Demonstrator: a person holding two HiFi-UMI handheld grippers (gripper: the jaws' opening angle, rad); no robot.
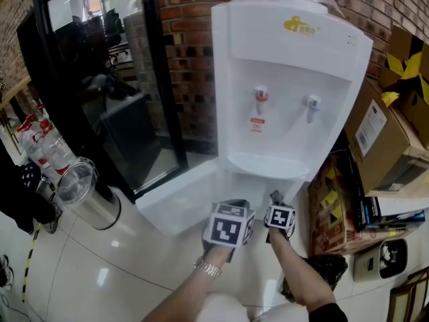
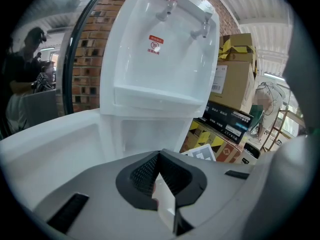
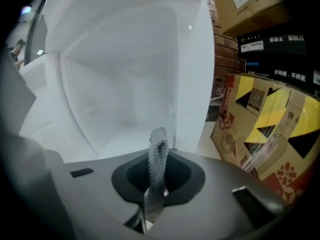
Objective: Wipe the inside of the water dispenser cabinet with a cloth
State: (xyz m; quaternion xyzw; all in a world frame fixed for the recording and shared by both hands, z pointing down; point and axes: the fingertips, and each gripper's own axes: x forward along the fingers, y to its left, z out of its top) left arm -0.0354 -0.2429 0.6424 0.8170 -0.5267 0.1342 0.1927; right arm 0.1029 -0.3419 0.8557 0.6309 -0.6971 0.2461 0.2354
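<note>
Far left of the water dispenser (image 1: 288, 79), a steel bin (image 1: 100, 210) with a clear lid stands on the tiled floor. Closer in, the dispenser's white cabinet door (image 1: 175, 203) hangs swung open to the left.

In front of the dispenser's base, just right of that door, we hold the left gripper (image 2: 160, 170). Its jaws are pressed together. A pale sliver shows low in the seam between them, and we cannot tell what it is. This gripper points up at the dispenser's drip tray (image 2: 155, 100) and taps.

Just beside it, still before the base, the right gripper (image 3: 157, 186) is clenched on the cloth (image 3: 158, 156). The cloth is a grey, mesh-textured strip pinched between the jaws and standing up past their tips. It faces the cabinet (image 3: 125, 79), whose white interior opens directly beyond it; we cannot tell whether the cloth touches any surface there.

Right of the dispenser, cardboard boxes (image 1: 385, 139) are stacked against the brick wall.
</note>
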